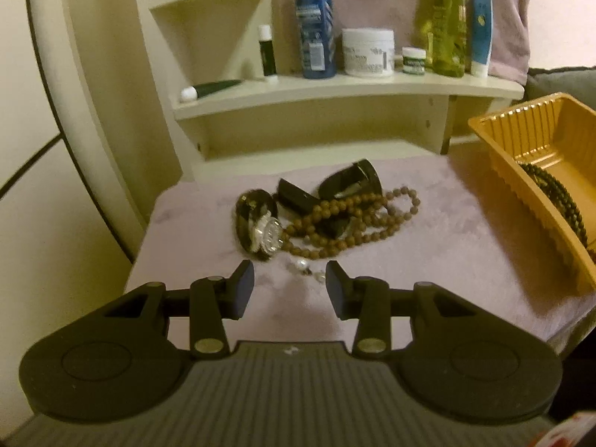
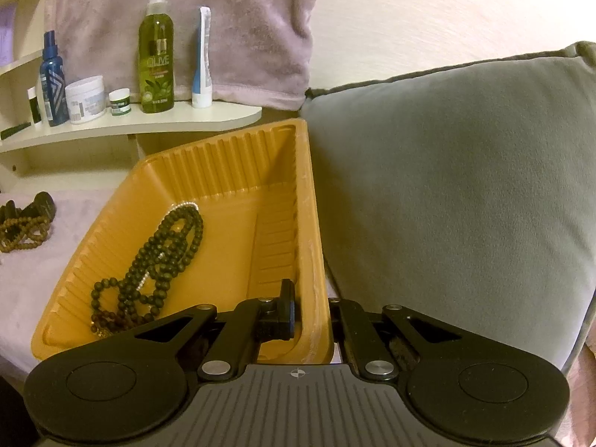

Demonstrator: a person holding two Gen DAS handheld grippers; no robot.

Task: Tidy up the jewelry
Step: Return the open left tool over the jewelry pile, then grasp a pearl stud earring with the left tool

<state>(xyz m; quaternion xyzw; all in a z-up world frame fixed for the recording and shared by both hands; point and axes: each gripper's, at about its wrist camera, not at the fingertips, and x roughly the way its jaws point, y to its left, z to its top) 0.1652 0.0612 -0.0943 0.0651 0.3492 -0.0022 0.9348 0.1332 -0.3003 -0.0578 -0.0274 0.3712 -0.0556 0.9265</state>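
Observation:
A brown bead necklace (image 1: 350, 219) lies tangled with black bangles (image 1: 350, 182) and a dark piece bearing a crystal flower (image 1: 257, 223) on the lilac cloth (image 1: 447, 246). Small pearl pieces (image 1: 301, 265) lie just in front of the pile. My left gripper (image 1: 289, 275) hovers open right before them, with nothing between its pads. At the right stands the orange tray (image 1: 521, 138), holding a dark bead necklace (image 2: 164, 260). My right gripper (image 2: 309, 300) is shut on the tray's (image 2: 223, 171) near right wall, one finger inside and the other hidden outside. The brown beads (image 2: 22, 231) show at the far left.
A cream shelf (image 1: 335, 89) behind the cloth carries a blue bottle (image 1: 314, 37), a white jar (image 1: 368, 52), a green bottle (image 1: 447, 26) and tubes. A grey cushion (image 2: 447, 186) presses against the tray's right side. A lilac towel (image 2: 186, 18) hangs behind the shelf.

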